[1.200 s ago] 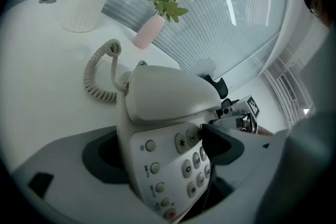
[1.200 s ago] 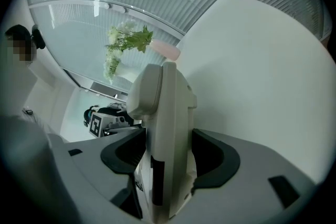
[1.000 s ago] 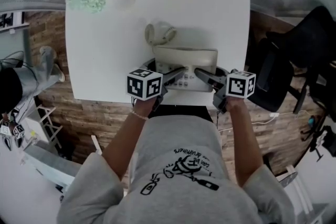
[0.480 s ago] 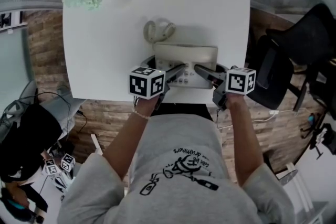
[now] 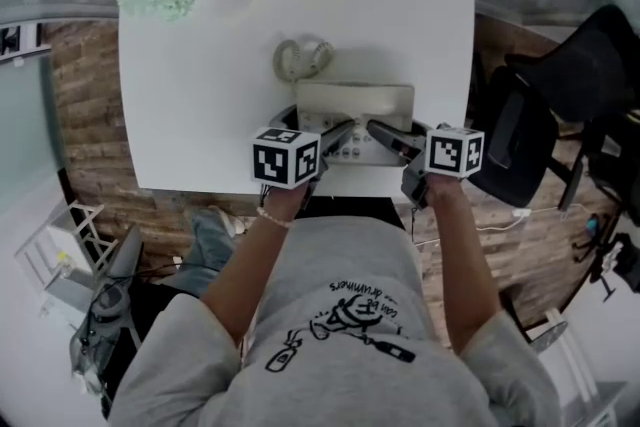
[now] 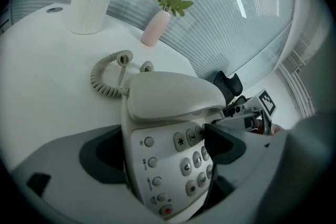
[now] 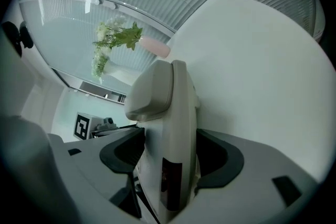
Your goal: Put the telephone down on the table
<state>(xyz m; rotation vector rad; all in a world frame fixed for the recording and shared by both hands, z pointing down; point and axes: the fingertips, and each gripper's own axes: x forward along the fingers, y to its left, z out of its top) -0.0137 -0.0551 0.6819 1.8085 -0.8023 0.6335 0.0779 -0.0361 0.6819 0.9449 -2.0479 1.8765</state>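
- Head view: the telephone (image 5: 355,105) was at the near edge of the white table (image 5: 200,95), with the left gripper (image 5: 338,131) and the right gripper (image 5: 382,132) meeting it from the person's side.
- Left gripper view: the jaws were clamped across the keypad end of the telephone (image 6: 173,107).
- Right gripper view: the jaws were clamped on the telephone (image 7: 168,113), one on its top face and one on its underside.
- Whether the base touched the table could not be determined.
- The coiled cord (image 5: 303,58) lay on the table just behind the telephone.

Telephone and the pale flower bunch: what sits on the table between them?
The telephone's coiled cord, heaped on the white table; the head view shows it.
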